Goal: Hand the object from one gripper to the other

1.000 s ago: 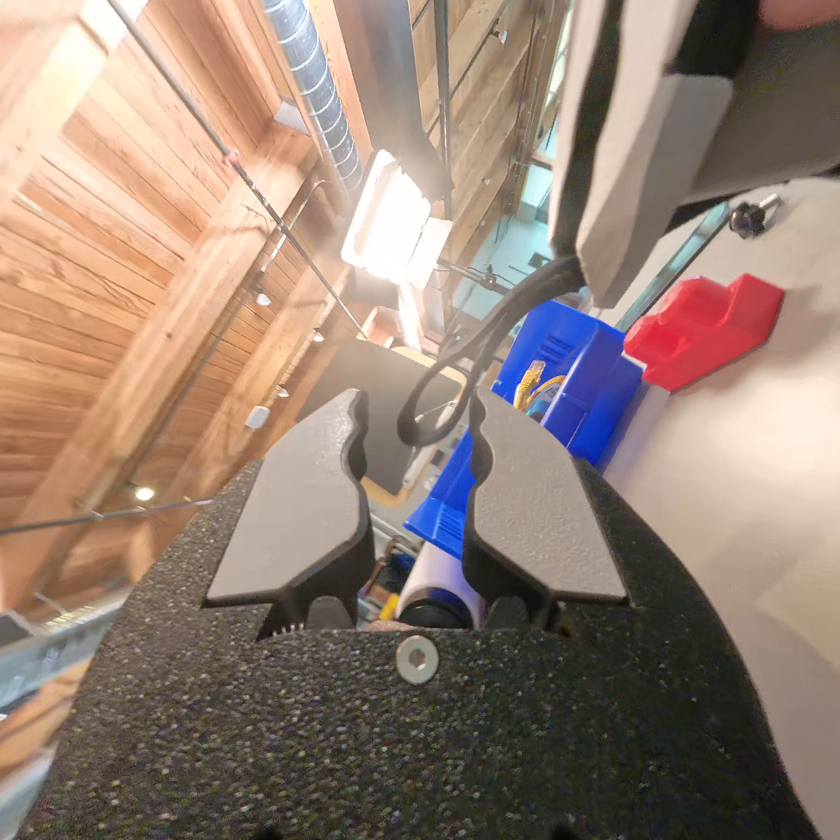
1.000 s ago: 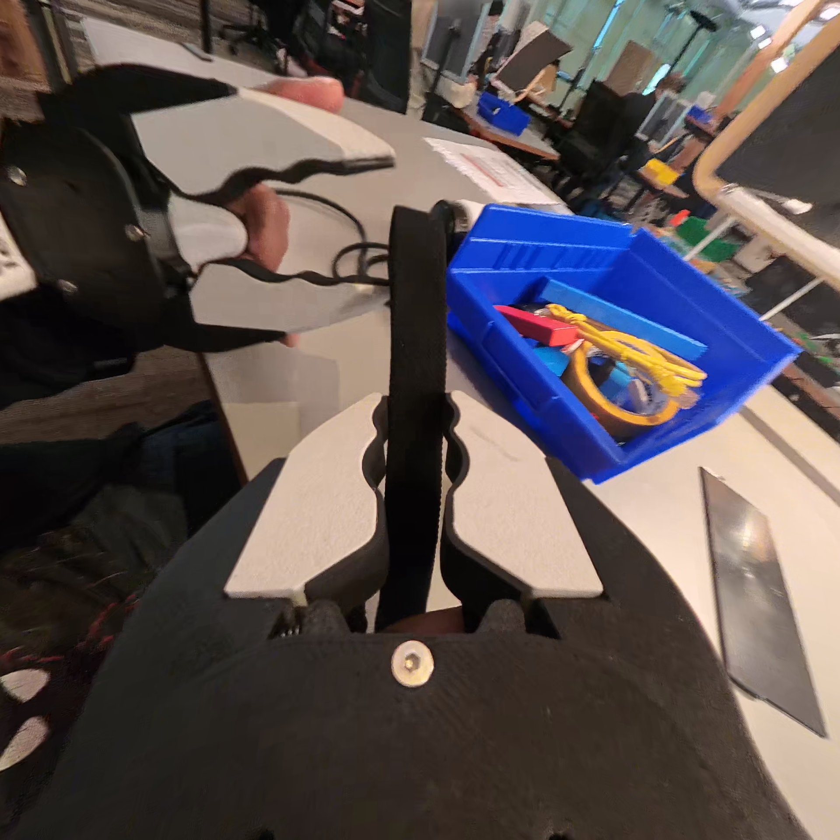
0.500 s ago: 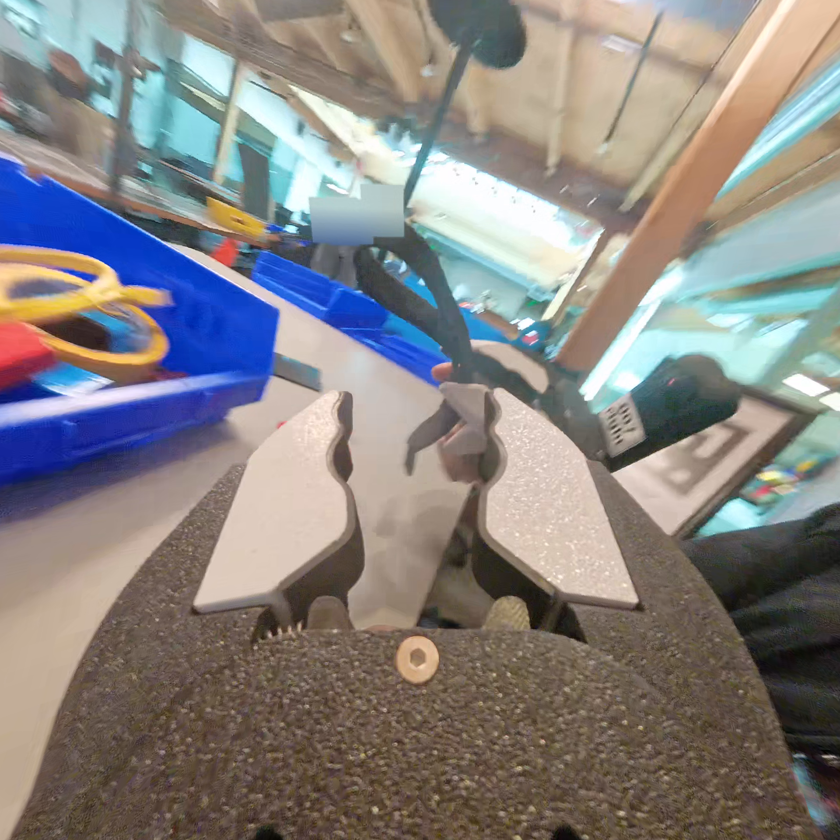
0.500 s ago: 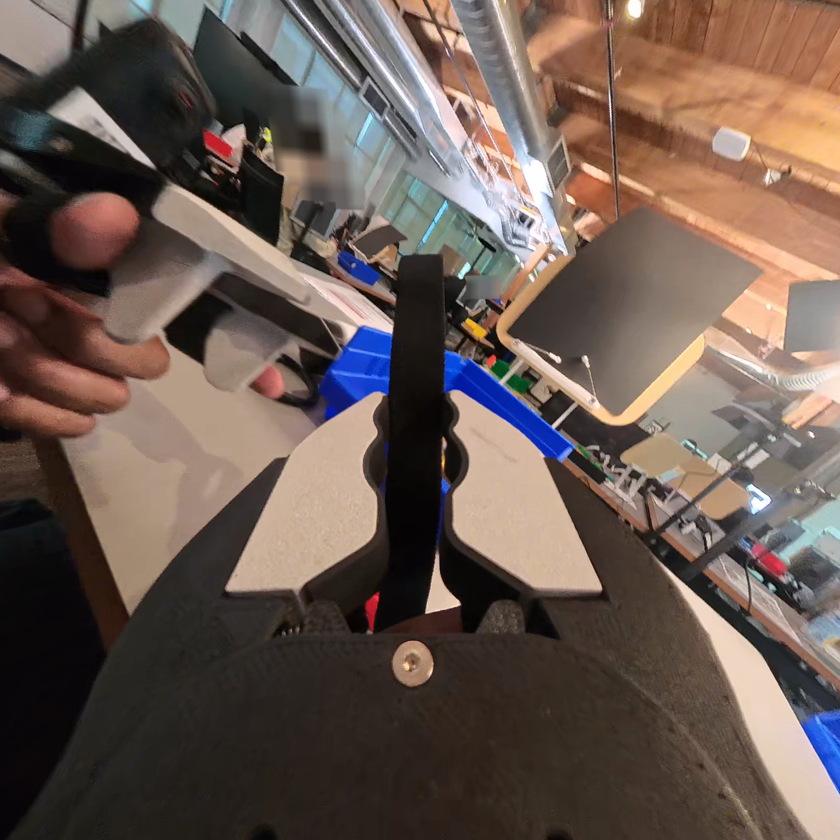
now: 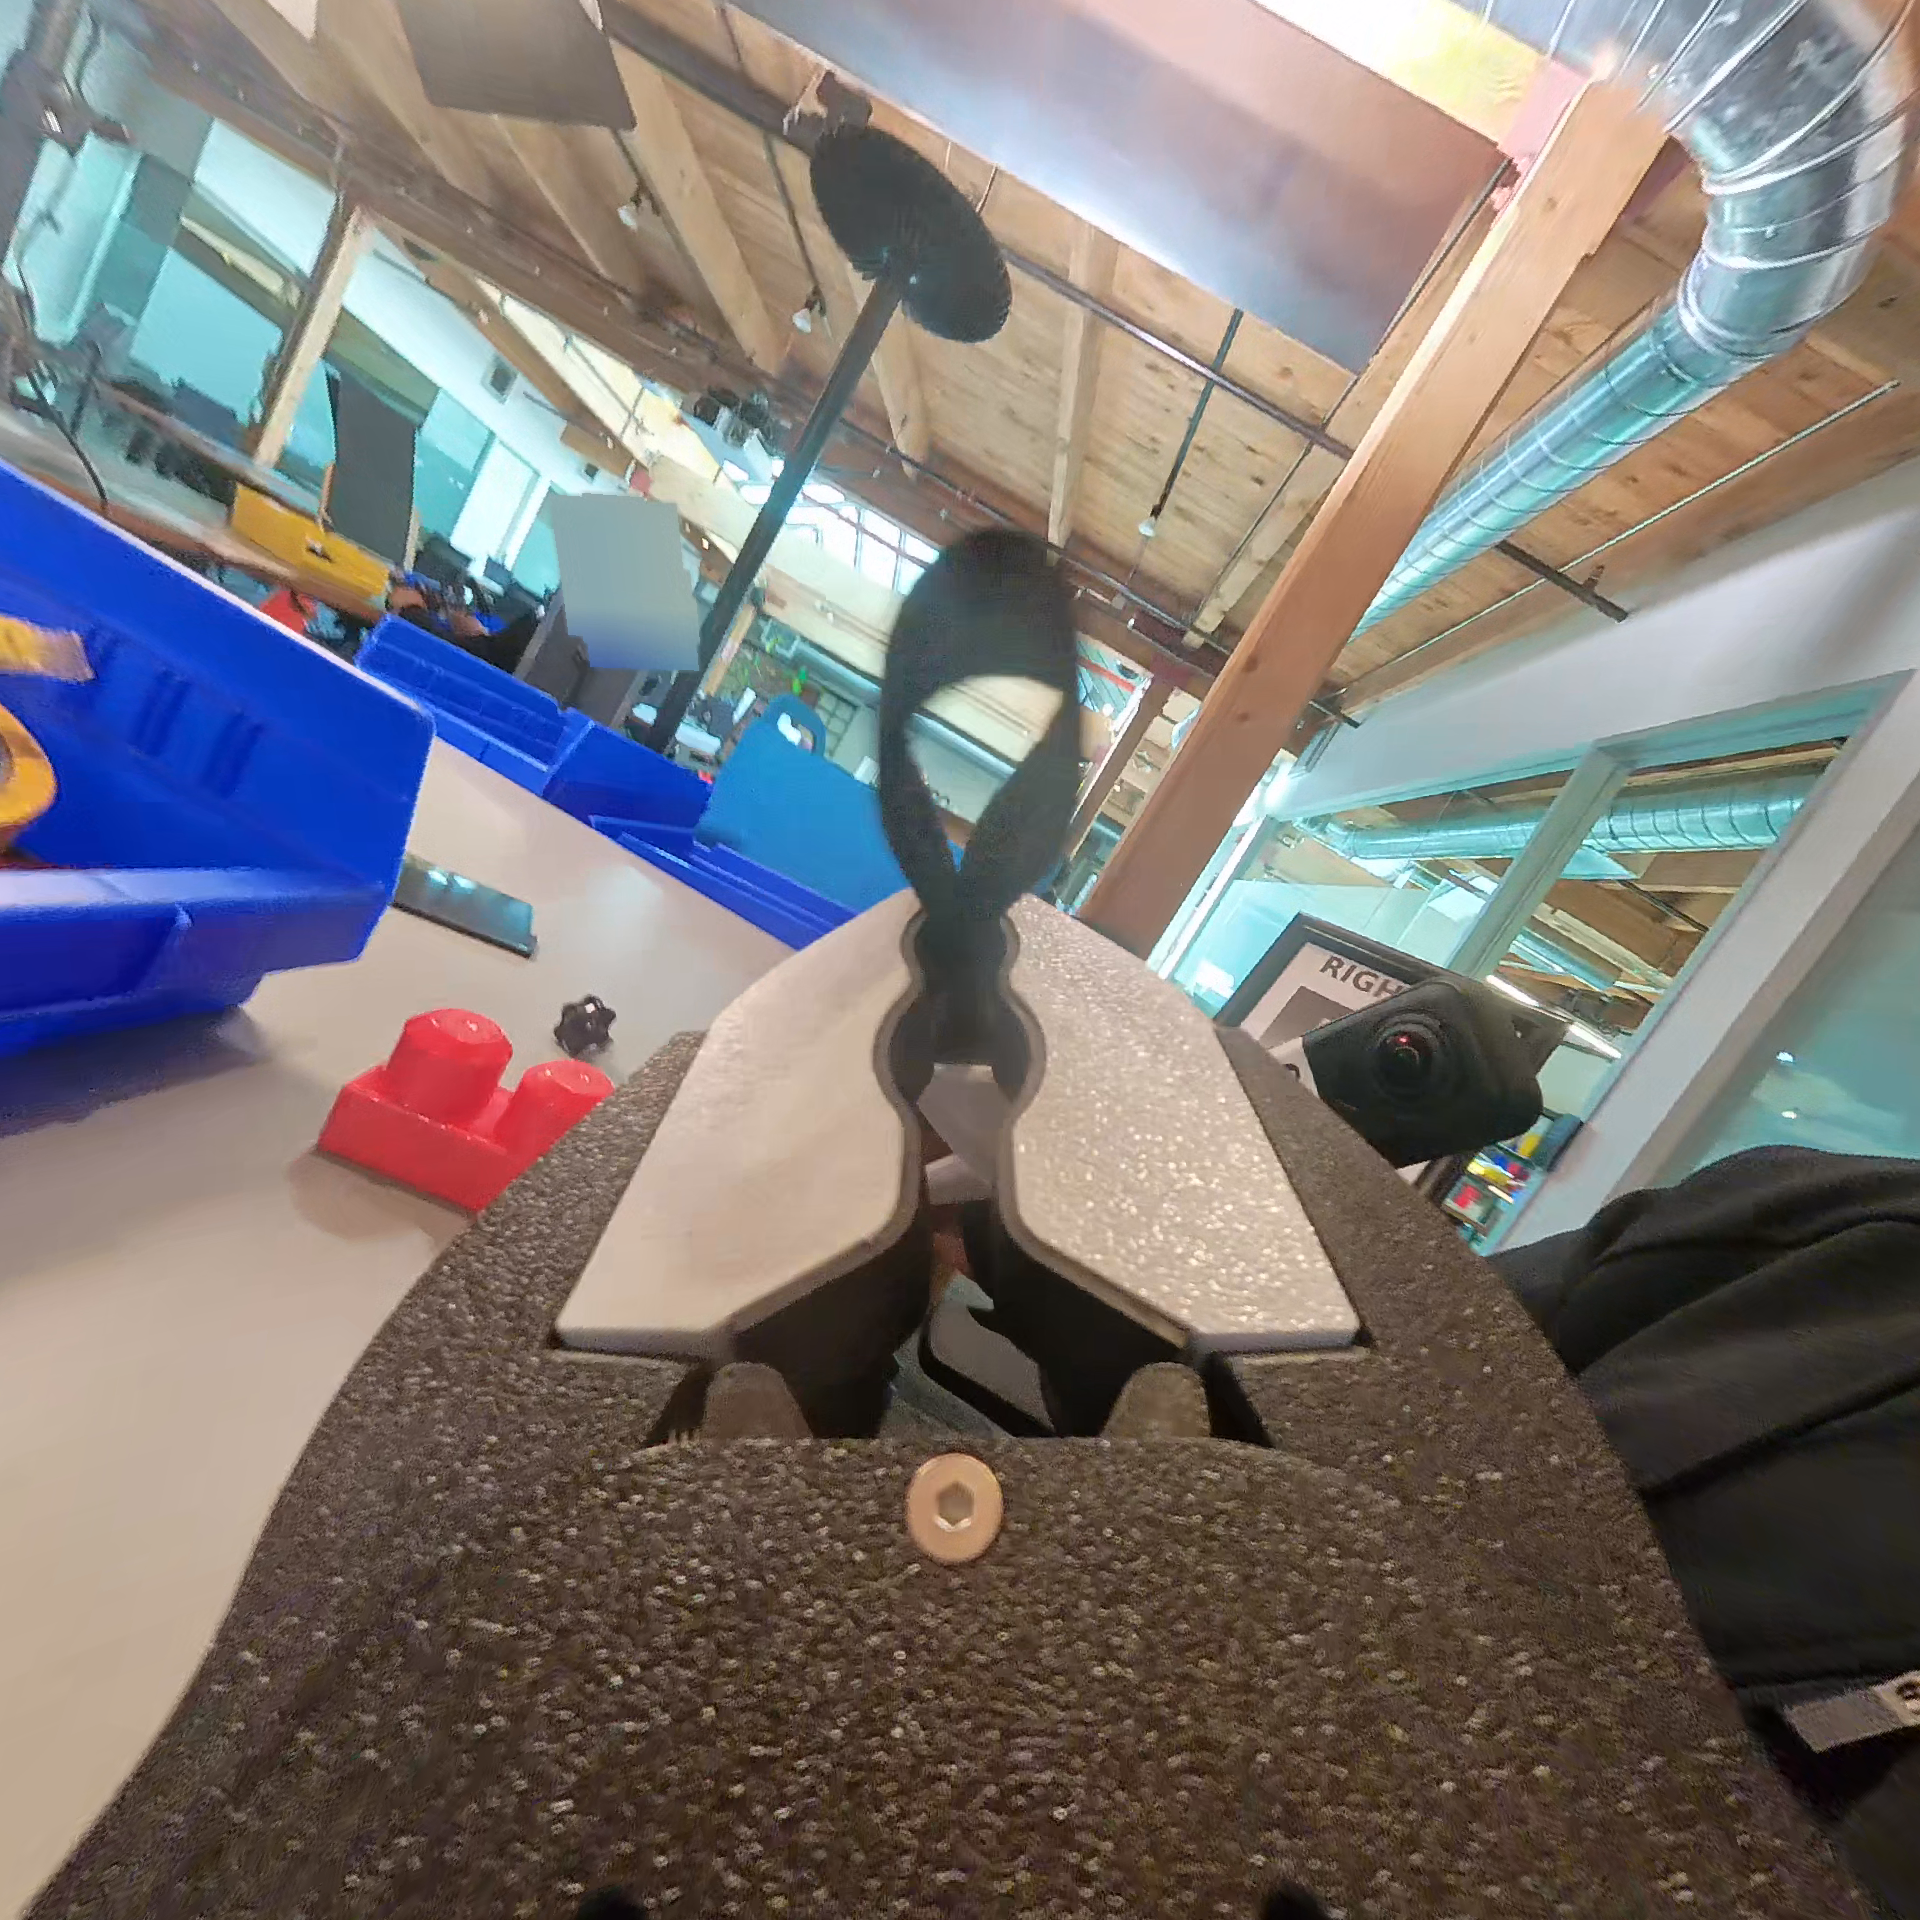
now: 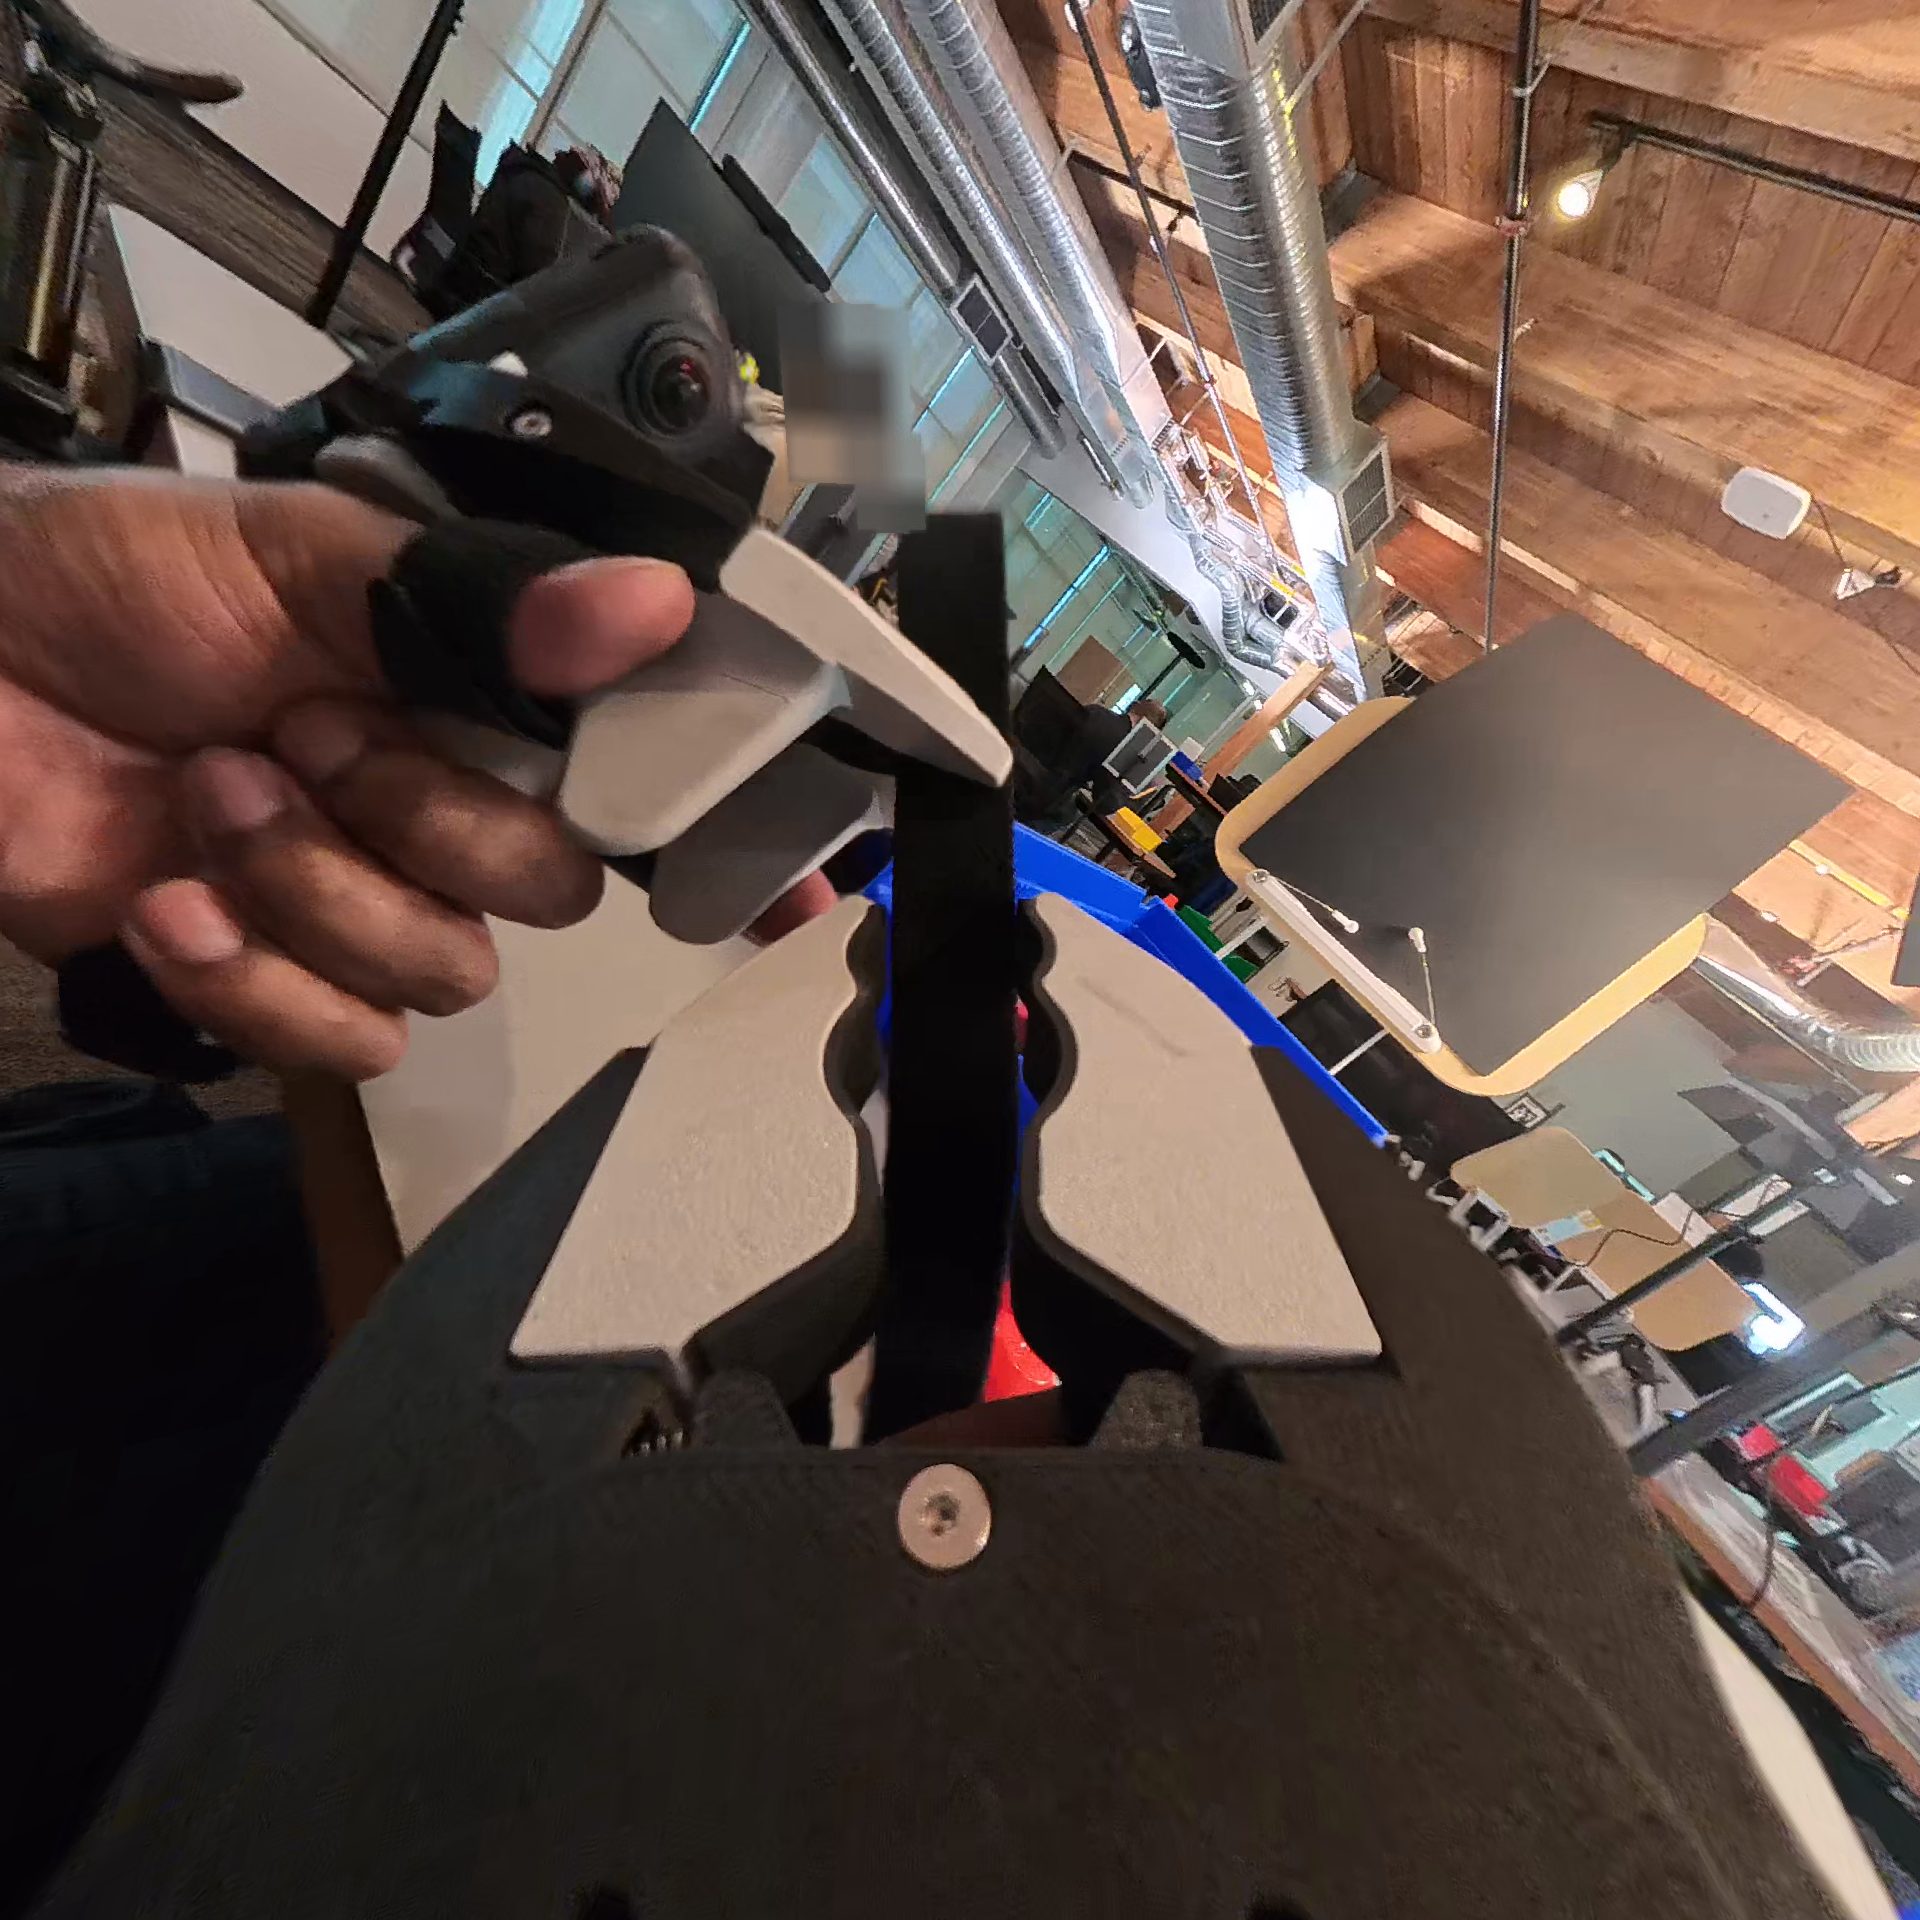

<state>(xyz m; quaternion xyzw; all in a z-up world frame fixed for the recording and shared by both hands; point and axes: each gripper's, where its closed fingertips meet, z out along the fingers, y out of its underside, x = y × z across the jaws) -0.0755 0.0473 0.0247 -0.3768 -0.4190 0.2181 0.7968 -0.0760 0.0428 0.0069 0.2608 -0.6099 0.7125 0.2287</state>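
Note:
The object is a black strap (image 5: 987,571), looped at its top. My left gripper (image 5: 961,925) is shut on it, and the loop stands up above the fingertips. In the right wrist view the strap (image 6: 951,1143) runs upright between my right gripper's (image 6: 954,914) fingers, which are shut on its lower part. The left gripper (image 6: 935,790), held by a hand (image 6: 260,727), pinches the same strap just above the right fingertips. Both grippers hold the strap in the air above the table. The right gripper's camera (image 5: 1418,1060) shows close behind the left fingers.
On the grey table (image 5: 156,1351) to the left stand a blue bin (image 5: 208,790), a red block (image 5: 447,1112), a small black knob (image 5: 584,1023) and a flat black plate (image 5: 468,904). More blue bins (image 5: 623,769) stand farther back. A dark sleeve (image 5: 1714,1351) is at the right. My two grippers' fingertips are within a few centimetres of each other.
My left gripper was open; it has moved onto the strap above the right fingertips and shut on it. The right gripper has kept its hold on the strap.

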